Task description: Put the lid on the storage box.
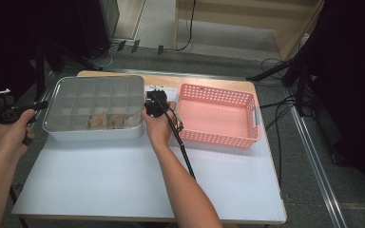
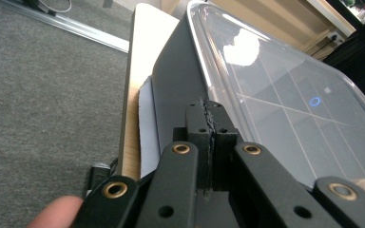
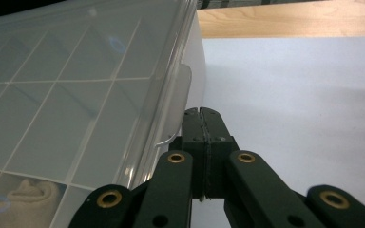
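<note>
Right, the bench (image 1: pixel 123 180) carries a white divided box (image 1: pixel 95 130) under a clear lid (image 1: pixel 95 95) at its far left, with a pink basket (image 1: pixel 217 118) just beside it on the right. Beige items (image 1: pixel 107 119) lie in the box's near compartments. The left gripper (image 2: pixel 211 118) sits against the box's left end, jaws pressed together on nothing. The right gripper (image 3: pixel 203 124) sits at the lid's right-hand tab (image 3: pixel 176 107), jaws likewise closed and empty.

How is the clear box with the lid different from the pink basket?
The clear box is covered by a lid and split into compartments, some holding beige items; the pink basket is open, undivided and empty. The box has smooth whitish walls; the basket has perforated pink walls. Both are rectangular and stand on the table.
</note>
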`<state>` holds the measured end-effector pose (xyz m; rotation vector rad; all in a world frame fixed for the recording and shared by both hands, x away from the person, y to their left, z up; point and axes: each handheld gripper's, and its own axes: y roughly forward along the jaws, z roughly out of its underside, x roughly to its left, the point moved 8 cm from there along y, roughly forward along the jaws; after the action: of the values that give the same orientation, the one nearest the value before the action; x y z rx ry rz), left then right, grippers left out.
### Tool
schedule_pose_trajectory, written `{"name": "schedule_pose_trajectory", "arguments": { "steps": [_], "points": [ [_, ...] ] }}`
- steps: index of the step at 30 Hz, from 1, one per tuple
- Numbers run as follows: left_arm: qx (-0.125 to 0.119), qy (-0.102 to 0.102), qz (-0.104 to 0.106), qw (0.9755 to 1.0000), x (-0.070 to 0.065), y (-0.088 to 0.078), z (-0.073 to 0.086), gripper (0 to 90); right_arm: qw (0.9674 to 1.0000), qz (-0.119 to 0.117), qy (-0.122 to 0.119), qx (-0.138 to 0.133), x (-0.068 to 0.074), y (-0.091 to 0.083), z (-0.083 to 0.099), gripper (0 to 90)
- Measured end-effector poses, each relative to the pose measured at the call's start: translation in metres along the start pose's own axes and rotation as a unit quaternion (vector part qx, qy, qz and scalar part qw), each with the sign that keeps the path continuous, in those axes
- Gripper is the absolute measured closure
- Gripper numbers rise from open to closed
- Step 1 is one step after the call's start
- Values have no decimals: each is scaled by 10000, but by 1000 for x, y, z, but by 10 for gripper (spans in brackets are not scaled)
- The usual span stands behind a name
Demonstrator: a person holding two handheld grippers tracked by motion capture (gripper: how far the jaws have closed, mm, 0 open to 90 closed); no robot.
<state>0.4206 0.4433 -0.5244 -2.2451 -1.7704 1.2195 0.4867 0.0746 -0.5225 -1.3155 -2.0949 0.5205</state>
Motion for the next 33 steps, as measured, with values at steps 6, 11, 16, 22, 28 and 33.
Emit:
{"name": "schedule_pose_trajectory", "arguments": {
  "steps": [6,11,16,22,28,33],
  "points": [
    [48,-66,1,10000,2,1,2,900,9998,-68,-81,187,2,3,5,884],
    [132,94,-315,9994,7,3,4,896,9994,340,-66,-68,-8,-5,-4,900],
    [223,172,-282,9992,9,3,6,896,9999,13,13,-170,-2,-10,-14,900],
    [242,225,-250,9991,4,5,7,900,9999,81,-86,-94,0,-5,-10,900],
    [192,91,-130,9997,4,4,5,900,9998,22,-162,-77,0,-6,-10,900],
    [174,15,2,9998,3,2,4,900,9999,34,-121,-62,0,-5,-9,900]
  ]
}}
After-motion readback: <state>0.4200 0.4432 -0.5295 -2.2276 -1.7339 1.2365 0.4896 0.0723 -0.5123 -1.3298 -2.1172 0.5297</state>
